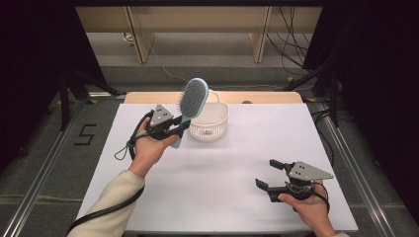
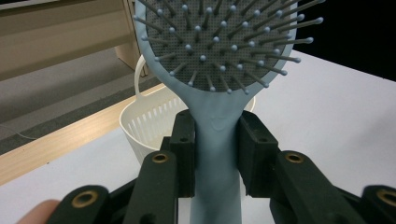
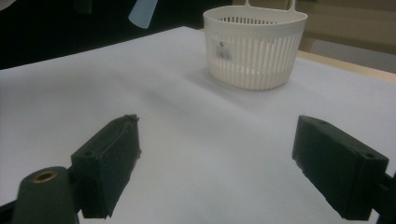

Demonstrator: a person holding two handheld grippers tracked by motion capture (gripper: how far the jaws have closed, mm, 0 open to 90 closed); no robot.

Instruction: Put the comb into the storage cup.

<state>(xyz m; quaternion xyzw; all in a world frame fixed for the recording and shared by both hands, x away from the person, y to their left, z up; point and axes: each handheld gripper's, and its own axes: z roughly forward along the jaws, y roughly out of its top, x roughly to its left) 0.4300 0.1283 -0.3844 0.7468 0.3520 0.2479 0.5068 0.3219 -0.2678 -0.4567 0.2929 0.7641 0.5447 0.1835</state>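
left gripper [image 1: 184, 126] jaws tight on hairbrush [image 2: 219, 60] – handle

This looks like a lab or recording studio set up for handling trials, not a home. A plain white table top [image 1: 222, 197] on a wooden board [image 1: 212, 97] stands alone in the middle, with black curtains [image 1: 29, 59] hanging at the left and right sides. Metal rails [image 1: 346, 153] run along the floor on both sides of the table. Black tripod legs [image 1: 64, 98] stand at the far left and far right, and loose cables [image 1: 291, 44] trail over the grey carpet at the far right. A "5" [image 1: 85, 134] is taped on the floor at the left. Pale wooden furniture legs [image 1: 141, 42] stand at the far end.
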